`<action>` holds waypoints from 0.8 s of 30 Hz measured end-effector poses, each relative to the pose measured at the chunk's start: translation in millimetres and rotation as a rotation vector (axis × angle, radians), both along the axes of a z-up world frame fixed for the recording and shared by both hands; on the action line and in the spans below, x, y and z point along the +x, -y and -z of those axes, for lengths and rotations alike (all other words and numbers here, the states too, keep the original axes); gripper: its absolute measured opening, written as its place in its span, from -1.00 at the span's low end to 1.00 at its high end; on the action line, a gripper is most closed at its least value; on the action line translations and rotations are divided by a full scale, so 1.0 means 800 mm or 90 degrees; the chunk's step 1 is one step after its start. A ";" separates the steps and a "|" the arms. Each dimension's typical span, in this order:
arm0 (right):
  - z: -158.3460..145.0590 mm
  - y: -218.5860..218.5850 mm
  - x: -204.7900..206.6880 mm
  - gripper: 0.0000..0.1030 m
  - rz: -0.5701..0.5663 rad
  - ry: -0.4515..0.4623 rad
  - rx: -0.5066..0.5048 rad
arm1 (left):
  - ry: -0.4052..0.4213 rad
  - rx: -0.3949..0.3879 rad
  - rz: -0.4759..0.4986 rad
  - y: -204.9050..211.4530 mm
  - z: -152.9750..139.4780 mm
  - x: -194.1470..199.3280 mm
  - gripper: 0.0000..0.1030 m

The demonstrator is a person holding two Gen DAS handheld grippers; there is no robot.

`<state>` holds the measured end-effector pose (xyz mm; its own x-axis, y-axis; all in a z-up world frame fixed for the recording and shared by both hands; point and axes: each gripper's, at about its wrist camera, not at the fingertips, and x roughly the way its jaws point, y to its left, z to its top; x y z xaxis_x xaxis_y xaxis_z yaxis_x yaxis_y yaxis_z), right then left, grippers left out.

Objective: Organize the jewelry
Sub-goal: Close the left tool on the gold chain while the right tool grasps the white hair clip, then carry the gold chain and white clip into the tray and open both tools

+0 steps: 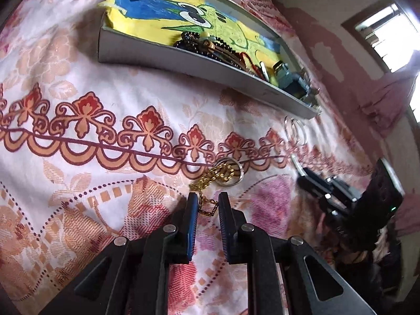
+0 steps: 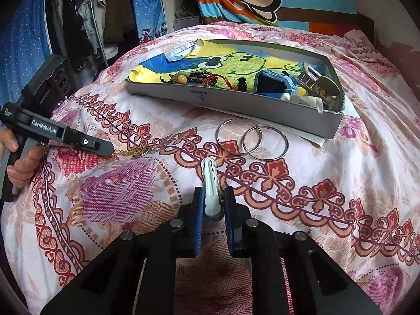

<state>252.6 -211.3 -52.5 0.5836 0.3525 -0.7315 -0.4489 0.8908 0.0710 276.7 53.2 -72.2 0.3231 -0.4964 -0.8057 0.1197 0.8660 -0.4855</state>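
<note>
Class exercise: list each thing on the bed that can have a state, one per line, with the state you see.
Grey box: open, no lid on it, holding beads and other small items.
Gold chain: on the bedspread, one end between the left gripper fingers.
White hair clip: gripped at its end by the right gripper.
Two hoop earrings: flat on the bedspread, overlapping, outside the box.

Both grippers, left gripper point(image 1: 207, 204) and right gripper point(image 2: 212, 202), are black with blue ribbed pads point(image 2: 197, 220), silver screws and white "GenRobot.AI" lettering.
</note>
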 end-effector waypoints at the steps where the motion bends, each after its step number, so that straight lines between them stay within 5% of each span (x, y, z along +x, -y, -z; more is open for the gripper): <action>1: 0.001 0.000 0.000 -0.73 0.000 -0.001 -0.001 | 0.001 0.022 0.005 0.004 0.001 0.000 -0.70; 5: 0.005 -0.002 0.002 -0.72 0.000 -0.009 -0.009 | -0.001 0.053 0.019 0.013 0.003 -0.001 -0.69; 13: 0.005 -0.006 0.002 -0.73 0.002 -0.003 -0.022 | 0.010 0.037 0.003 0.014 -0.008 -0.005 -0.71; 24: -0.031 0.000 -0.006 -0.74 0.007 0.058 0.018 | 0.057 0.017 -0.017 0.034 -0.084 0.000 -0.71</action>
